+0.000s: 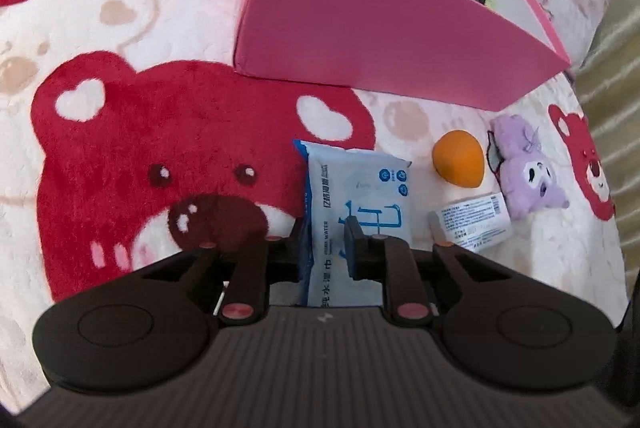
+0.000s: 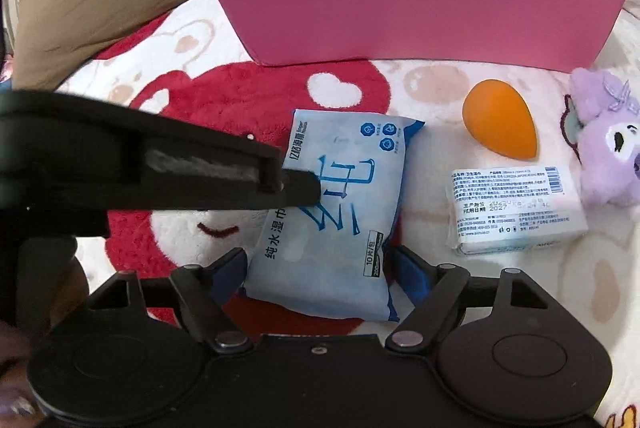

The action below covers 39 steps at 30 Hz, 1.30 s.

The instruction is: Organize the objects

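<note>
Left gripper (image 1: 326, 248) pinches wipes pack (image 2: 336, 204) edge; right gripper (image 2: 320, 268) wide, astride pack, not pressing: likely handover toward box (image 2: 420, 12).

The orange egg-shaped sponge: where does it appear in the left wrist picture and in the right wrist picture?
Left wrist view: the orange sponge lies right of centre, between the blue wipes pack and the purple plush toy.
Right wrist view: the sponge is in the upper right, above the white packet.
Shared landmark: the pink box behind it.
</note>
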Motion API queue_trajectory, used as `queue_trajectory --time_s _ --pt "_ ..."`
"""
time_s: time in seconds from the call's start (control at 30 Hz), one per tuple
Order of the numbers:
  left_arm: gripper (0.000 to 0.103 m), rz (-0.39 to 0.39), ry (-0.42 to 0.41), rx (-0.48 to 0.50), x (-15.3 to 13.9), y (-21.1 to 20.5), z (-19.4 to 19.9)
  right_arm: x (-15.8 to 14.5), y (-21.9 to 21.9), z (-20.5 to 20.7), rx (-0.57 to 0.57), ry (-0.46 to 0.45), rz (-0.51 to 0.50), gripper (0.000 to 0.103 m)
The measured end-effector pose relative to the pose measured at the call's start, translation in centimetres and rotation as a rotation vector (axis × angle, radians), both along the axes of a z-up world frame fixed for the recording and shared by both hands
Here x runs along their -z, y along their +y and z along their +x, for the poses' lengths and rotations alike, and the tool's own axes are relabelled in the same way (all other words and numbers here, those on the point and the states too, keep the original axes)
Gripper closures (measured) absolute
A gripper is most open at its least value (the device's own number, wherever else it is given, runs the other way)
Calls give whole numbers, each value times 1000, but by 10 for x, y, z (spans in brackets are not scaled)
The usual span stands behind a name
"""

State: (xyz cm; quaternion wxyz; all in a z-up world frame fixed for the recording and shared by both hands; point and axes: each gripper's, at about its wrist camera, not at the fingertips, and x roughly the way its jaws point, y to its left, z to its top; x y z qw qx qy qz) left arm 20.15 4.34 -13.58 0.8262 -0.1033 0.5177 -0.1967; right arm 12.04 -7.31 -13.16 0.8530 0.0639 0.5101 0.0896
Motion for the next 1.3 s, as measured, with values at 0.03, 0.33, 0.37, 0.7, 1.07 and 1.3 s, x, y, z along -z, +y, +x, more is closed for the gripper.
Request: queue_trajectory --time_s 0.03,0.33,0.37,0.7,1.07,1.3 --pt "86 -15 6 -3 1 2 1 0 3 0 2 -8 -15 21" --pt "86 -109 55 -30 7 13 3 -4 19 -12 -72 -82 -110 28" --pt "86 -116 60 -31 7 14 3 -4 19 -13 -76 -83 -115 28" --pt "87 -213 126 -55 13 19 2 -15 7 -13 -61 -42 -63 34" --pt "87 -260 85 -20 -11 14 -14 -44 -24 -23 -26 -39 -9 37" --pt "87 -247 32 26 -43 6 -32 -71 -28 -50 -89 -48 34 37"
